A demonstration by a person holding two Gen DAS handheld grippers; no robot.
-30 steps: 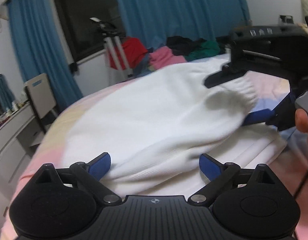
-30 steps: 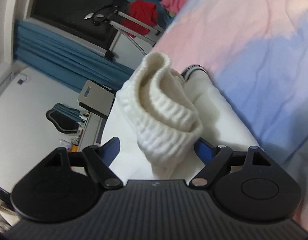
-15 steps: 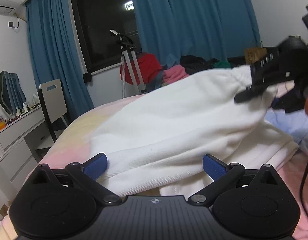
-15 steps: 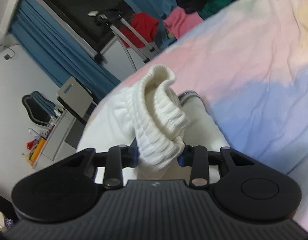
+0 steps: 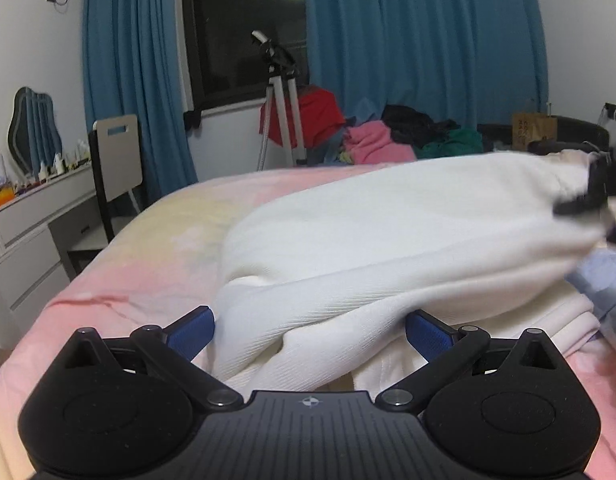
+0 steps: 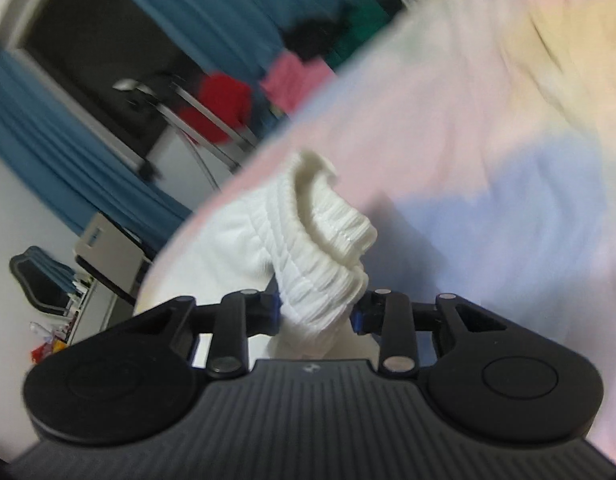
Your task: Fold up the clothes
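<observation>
A white knit sweater (image 5: 388, 248) lies on the pastel bed cover (image 5: 156, 240). My left gripper (image 5: 310, 330) is open, its blue pads on either side of a bunched fold of the sweater near the front edge. My right gripper (image 6: 316, 314) is shut on the sweater's ribbed cuff (image 6: 324, 236) and holds it lifted above the bed. In the left wrist view the right gripper (image 5: 588, 192) shows blurred at the far right, with the sleeve stretched toward it.
A tripod (image 5: 280, 120) stands by the window with blue curtains. A pile of red, pink, black and green clothes (image 5: 380, 136) lies at the far side of the bed. A chair (image 5: 116, 160) and a dresser (image 5: 24, 232) stand on the left.
My right gripper closed on the cuff and pulled it up and away to the right. The sleeve stretched out. My left gripper stayed open at the sweater's near fold.
</observation>
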